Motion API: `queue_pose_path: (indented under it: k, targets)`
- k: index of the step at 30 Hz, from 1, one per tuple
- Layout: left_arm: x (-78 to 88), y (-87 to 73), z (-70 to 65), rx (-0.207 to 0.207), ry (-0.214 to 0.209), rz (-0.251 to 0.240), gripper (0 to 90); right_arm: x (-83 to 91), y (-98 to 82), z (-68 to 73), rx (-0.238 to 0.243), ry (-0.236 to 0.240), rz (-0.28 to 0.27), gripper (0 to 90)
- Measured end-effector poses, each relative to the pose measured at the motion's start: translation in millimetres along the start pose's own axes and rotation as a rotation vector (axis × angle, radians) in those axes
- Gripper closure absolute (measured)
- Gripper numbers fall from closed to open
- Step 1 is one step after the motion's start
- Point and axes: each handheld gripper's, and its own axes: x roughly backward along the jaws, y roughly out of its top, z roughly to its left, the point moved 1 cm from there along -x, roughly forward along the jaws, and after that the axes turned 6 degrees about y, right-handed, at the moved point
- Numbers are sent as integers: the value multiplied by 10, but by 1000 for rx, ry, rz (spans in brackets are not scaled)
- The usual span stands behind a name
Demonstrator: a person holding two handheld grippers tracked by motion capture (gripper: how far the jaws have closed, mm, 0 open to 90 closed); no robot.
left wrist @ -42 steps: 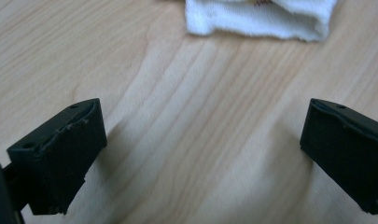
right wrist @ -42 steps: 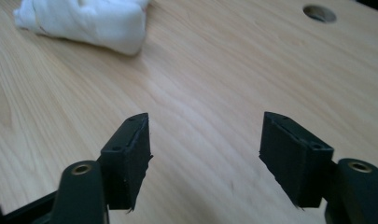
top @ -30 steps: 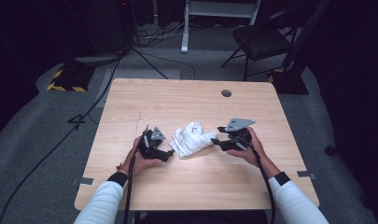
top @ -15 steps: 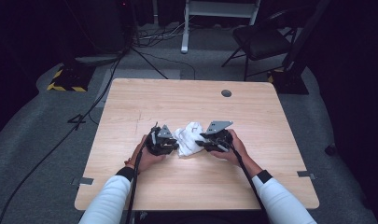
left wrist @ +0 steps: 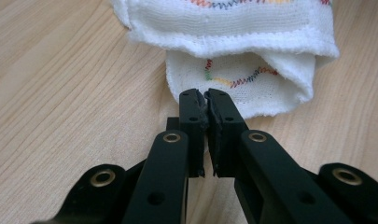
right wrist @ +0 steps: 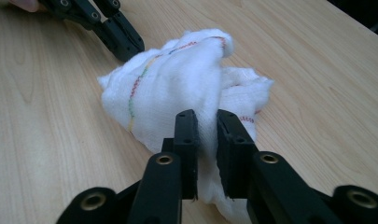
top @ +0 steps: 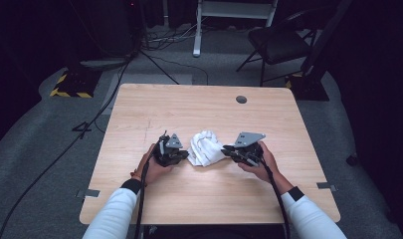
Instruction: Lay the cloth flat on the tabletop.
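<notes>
A crumpled white cloth (top: pixel 206 148) with coloured stitching lies on the wooden table (top: pixel 189 104), between my two grippers. My left gripper (top: pixel 183 155) is at its left side. In the left gripper view its jaws (left wrist: pixel 204 95) have just closed and pinch a thin edge of the cloth (left wrist: pixel 233 37). My right gripper (top: pixel 226 149) is at the cloth's right side. Its jaws (right wrist: pixel 206 116) have also just been closing and now press on a fold of the cloth (right wrist: pixel 177 79). The left gripper (right wrist: pixel 121 39) touches the cloth's far side in the right gripper view.
A round cable hole (top: pixel 241 99) sits in the table's far right part. Beyond the table a chair (top: pixel 283 42) and a white stand (top: pixel 196 30) rest on the grey floor, with cables (top: pixel 114 89) trailing at the left. Bare wood surrounds the cloth.
Both grippers came in against the cloth from its two sides and their jaws shut on it. The right hand then drew back slightly to the right.
</notes>
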Motion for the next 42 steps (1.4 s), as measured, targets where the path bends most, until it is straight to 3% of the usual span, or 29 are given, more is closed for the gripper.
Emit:
queue_pose_path:
  k: [10, 15, 18, 21, 25, 28, 32, 34, 35, 38, 42]
  targets:
    - [62, 15, -64, -18, -13, 0, 852, 227, -224, 75, 31, 44, 23, 859]
    - [63, 13, -164, -66, 9, 18, 853, 304, -454, 94, 12, 24, 78, 869]
    - [75, 14, -189, -68, 10, 16, 853, 353, -518, 90, -4, 5, 79, 876]
    - [98, 20, -245, -72, -6, 9, 853, 462, -600, 54, -50, -4, 51, 804]
    - [103, 44, -296, -86, -17, 9, 853, 523, -518, 80, -56, -34, -5, 679]
    - [97, 59, -330, -103, -24, 13, 852, 537, -397, 184, -25, -19, -49, 603]
    - [101, 63, -345, -108, -33, 14, 852, 503, -314, 318, 3, 27, -56, 568]
    - [107, 61, -351, -110, -35, 12, 852, 457, -282, 399, 26, 49, -43, 554]
    - [109, 60, -353, -112, -34, 14, 852, 395, -274, 465, 26, 84, -30, 527]
    - [116, 50, -357, -112, -38, 16, 852, 331, -276, 532, 47, 98, -1, 514]
    - [122, 27, -390, -122, -49, 30, 852, 203, -311, 637, 72, 152, 43, 507]
